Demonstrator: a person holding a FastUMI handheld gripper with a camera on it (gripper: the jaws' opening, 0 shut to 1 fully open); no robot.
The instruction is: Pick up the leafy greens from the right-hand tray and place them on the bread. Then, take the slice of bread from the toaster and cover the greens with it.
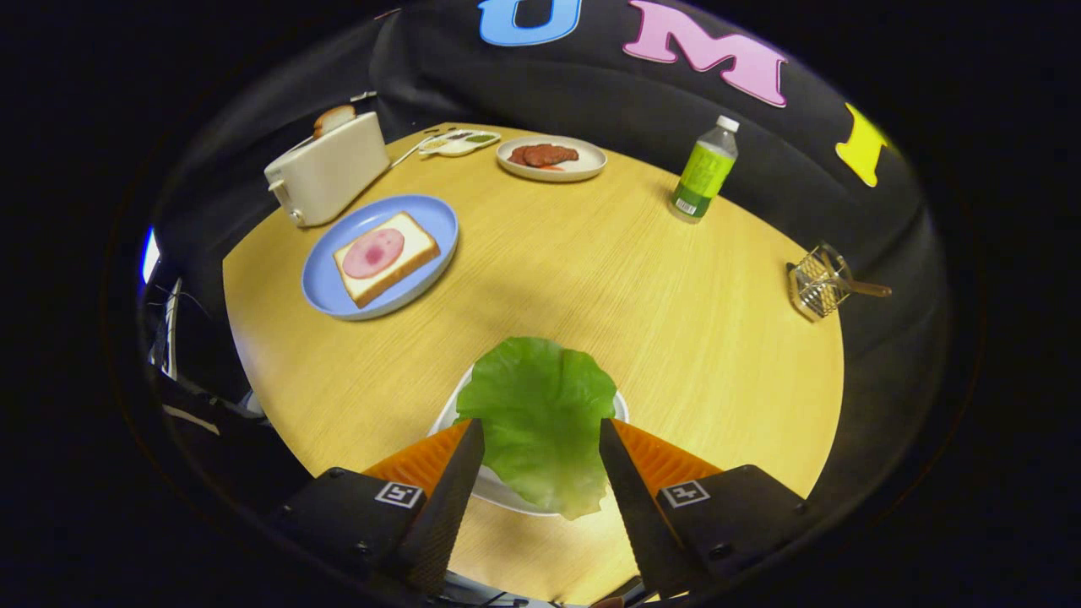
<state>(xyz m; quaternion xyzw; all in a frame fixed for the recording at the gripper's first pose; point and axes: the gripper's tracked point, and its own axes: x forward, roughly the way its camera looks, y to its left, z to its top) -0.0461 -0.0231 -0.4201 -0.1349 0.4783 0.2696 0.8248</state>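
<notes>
My gripper (pixel 540 443) holds its jaws spread either side of the ruffled green lettuce leaf (pixel 540 414) on a white tray (pixel 498 494). Beyond, on the round wooden tabletop (pixel 591 279), ham-topped bread (pixel 386 256) lies on a blue plate (pixel 338 291) beside the white toaster (pixel 328 173).

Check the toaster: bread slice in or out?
In. A bread slice pokes up from the toaster slot. The open gripper straddles the lettuce leaf.

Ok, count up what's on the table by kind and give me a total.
Plates: 3, blue plate, plate with patties, white plate under the lettuce leaf between the open tongs
Toaster: 1
Bottle: 1
Sauce dish: 1
Wire rack: 1
Total: 7
</notes>
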